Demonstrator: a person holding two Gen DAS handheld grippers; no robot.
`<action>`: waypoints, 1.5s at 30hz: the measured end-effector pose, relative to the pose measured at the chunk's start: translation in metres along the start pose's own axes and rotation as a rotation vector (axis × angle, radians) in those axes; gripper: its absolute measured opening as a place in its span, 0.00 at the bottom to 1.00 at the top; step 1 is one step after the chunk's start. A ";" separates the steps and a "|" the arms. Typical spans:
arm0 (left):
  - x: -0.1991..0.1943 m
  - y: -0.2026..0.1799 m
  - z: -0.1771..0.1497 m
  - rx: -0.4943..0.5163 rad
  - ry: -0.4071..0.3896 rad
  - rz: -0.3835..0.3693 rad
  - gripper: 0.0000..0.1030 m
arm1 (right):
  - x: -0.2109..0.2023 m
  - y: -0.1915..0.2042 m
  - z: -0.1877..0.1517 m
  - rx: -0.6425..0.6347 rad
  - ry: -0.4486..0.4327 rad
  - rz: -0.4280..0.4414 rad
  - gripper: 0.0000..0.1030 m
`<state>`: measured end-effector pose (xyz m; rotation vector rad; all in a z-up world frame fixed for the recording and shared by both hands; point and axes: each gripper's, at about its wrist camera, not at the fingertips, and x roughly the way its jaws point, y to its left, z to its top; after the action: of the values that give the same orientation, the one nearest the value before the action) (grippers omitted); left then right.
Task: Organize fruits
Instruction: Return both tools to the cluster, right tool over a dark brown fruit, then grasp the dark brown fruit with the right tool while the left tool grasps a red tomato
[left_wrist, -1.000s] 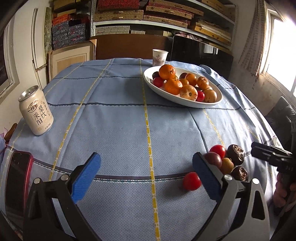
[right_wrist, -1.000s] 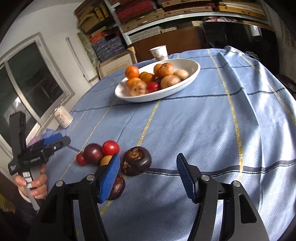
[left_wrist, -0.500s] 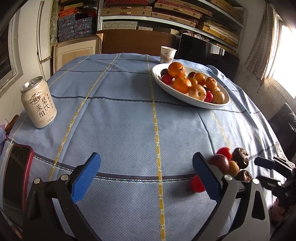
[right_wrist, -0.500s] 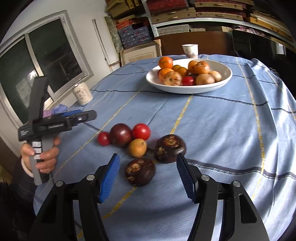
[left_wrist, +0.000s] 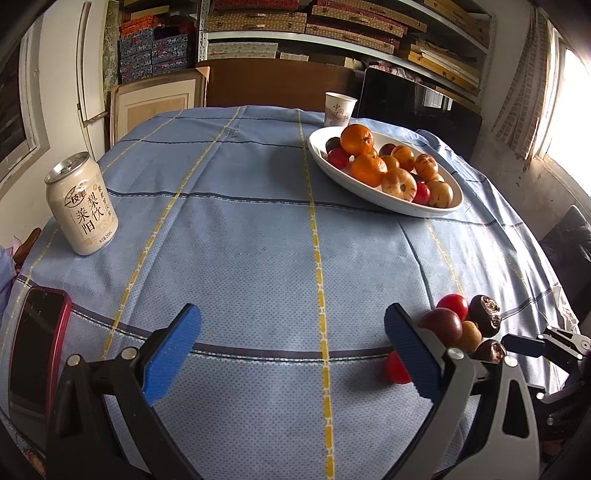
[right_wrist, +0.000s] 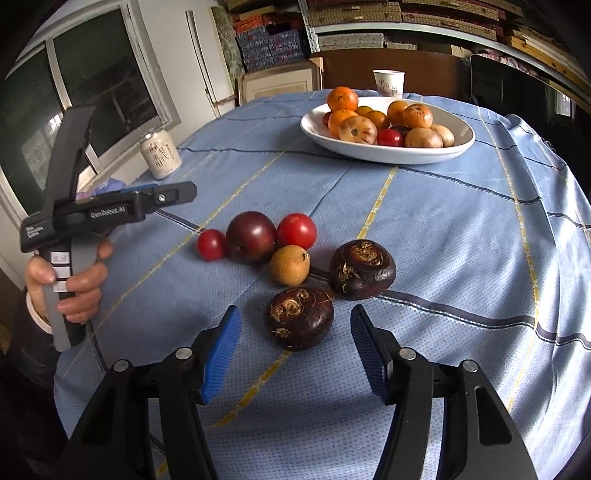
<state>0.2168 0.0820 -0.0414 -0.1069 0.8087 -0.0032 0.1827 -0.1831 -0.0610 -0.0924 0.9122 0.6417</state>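
Closing in on the loose fruit, the right hand-held gripper (right_wrist: 295, 354) now has the nearer dark mangosteen (right_wrist: 298, 318) lined up just ahead of its blue pads; a second ago that fruit sat off to the left, half hidden behind the left pad. The jaws are closing, yet both pads stand clear of the fruit, which sits a little beyond their tips, so nothing is gripped yet.

That shift suggests the pick has been chosen: this mangosteen looks next to go to the white bowl (right_wrist: 458, 147) at the far right of the surface (right_wrist: 461, 229), already heaped with oranges and other fruit. Five more pieces lie loose near the front edge: a second mangosteen (right_wrist: 362, 268), a small yellow-brown fruit (right_wrist: 289, 265), a dark plum (right_wrist: 251, 236) and two red tomatoes (right_wrist: 296, 230), bunched closely enough that some touch.

The left hand-held gripper (left_wrist: 291, 354) has hardly moved over the same second; its jaws are spread wide over bare cloth, holding nothing, with a red tomato partly behind its right pad. A drink can (left_wrist: 82, 205) stands at the left edge, a red phone (left_wrist: 37, 347) lies at the front left corner, and a paper cup (left_wrist: 340, 109) stands behind the bowl.
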 end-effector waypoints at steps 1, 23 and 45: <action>0.000 0.000 0.000 0.002 -0.001 0.001 0.95 | 0.001 0.000 0.000 0.000 0.005 -0.002 0.56; -0.005 -0.010 -0.006 0.079 0.014 -0.039 0.95 | 0.004 -0.013 0.002 0.104 0.000 0.031 0.40; 0.005 -0.070 -0.032 0.368 0.111 -0.205 0.42 | 0.000 -0.033 -0.003 0.218 -0.027 0.078 0.41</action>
<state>0.1991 0.0089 -0.0601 0.1596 0.8924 -0.3528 0.1993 -0.2110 -0.0691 0.1470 0.9582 0.6099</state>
